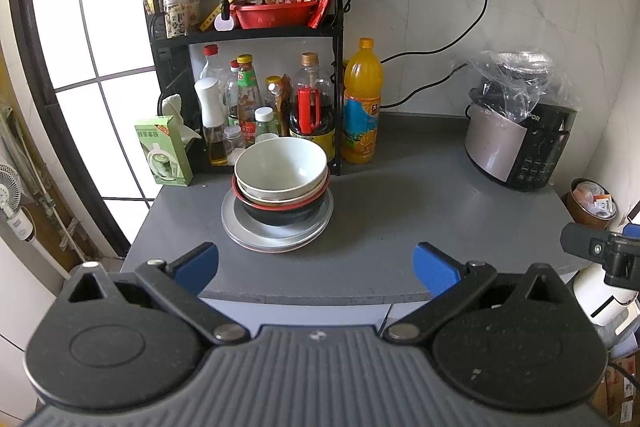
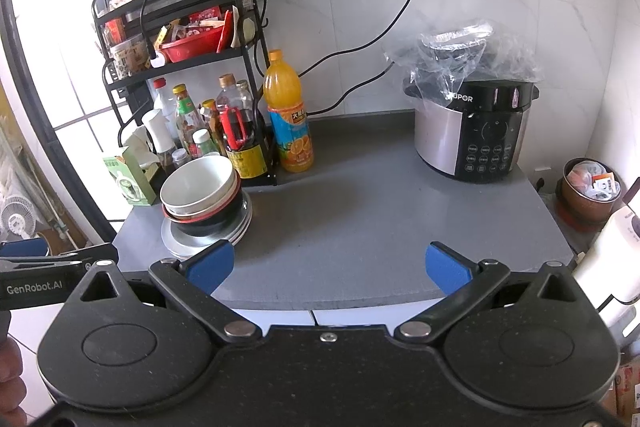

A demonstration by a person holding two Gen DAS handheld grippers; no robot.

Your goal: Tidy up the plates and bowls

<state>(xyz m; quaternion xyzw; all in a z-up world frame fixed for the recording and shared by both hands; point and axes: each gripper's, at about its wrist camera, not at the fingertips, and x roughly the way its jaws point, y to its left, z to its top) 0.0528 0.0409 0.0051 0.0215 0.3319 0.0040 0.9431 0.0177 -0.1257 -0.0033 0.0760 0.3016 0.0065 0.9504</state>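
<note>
Both the left gripper (image 1: 316,269) and right gripper (image 2: 328,267) hang spread and empty before the grey bench's (image 2: 360,211) front edge; the bowls (image 1: 281,171) sit nested on stacked plates (image 1: 276,239) near its left edge; the right-rear cooker (image 2: 472,131) reads "SUPOR"; the left gripper's side reads "GenRobot.AI".

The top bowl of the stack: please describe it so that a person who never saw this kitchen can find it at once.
Find the grey counter and the black condiment rack at its back left. In front of the rack, bowls sit stacked on flat plates. The top bowl is pale white and empty, nested above a red-rimmed black bowl; it is the highest and lightest dish there.
</note>
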